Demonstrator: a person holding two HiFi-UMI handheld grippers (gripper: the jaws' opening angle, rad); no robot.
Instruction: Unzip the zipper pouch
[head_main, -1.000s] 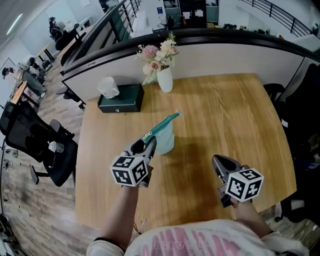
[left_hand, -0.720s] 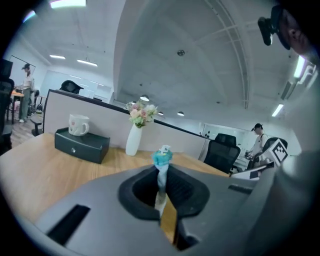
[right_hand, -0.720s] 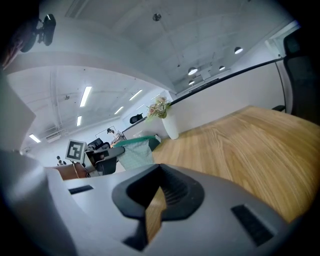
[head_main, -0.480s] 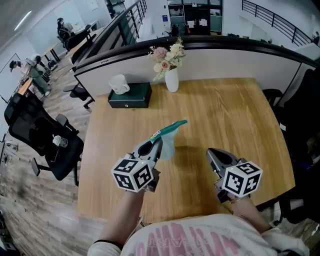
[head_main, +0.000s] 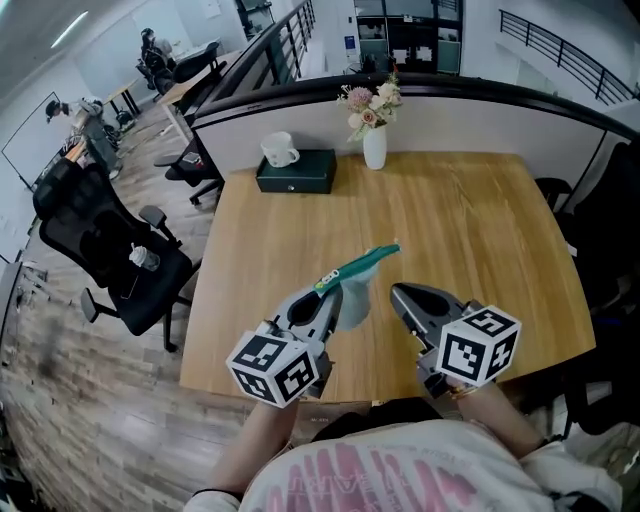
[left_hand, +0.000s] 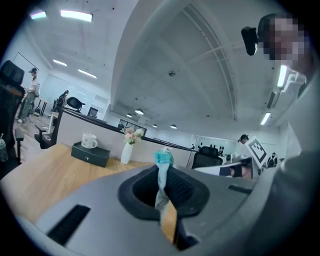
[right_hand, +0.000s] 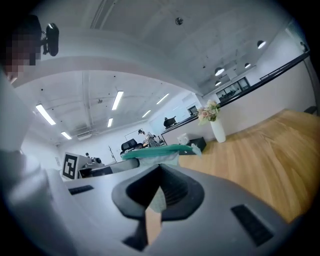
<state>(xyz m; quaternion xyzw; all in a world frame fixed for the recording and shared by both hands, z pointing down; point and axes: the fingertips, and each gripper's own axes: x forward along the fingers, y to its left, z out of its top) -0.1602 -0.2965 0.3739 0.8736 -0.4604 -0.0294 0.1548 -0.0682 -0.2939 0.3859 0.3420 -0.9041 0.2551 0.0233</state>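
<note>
Nearest, at the bottom edge of the head view, a white shirt (head_main: 380, 480) carries pink lettering too warped to read. Just above it, the left hand-held gripper (head_main: 330, 292), its cube printed with black-and-white square markers, is clamped on a translucent pale zipper pouch with a teal zip strip (head_main: 352, 302). The pouch hangs in the air at frame centre, above the wooden tabletop (head_main: 470, 220), with its strip slanting up to the right. A tiny label on the strip near the jaws is too small to read. Right of centre, the right hand-held gripper (head_main: 398, 292) has its jaws together with nothing in them, its tip just beside the pouch. Farther off, toward the top, sit a dark green box (head_main: 297, 175) with a white cup-like thing on it, and a white vase of flowers (head_main: 374, 148).
</note>
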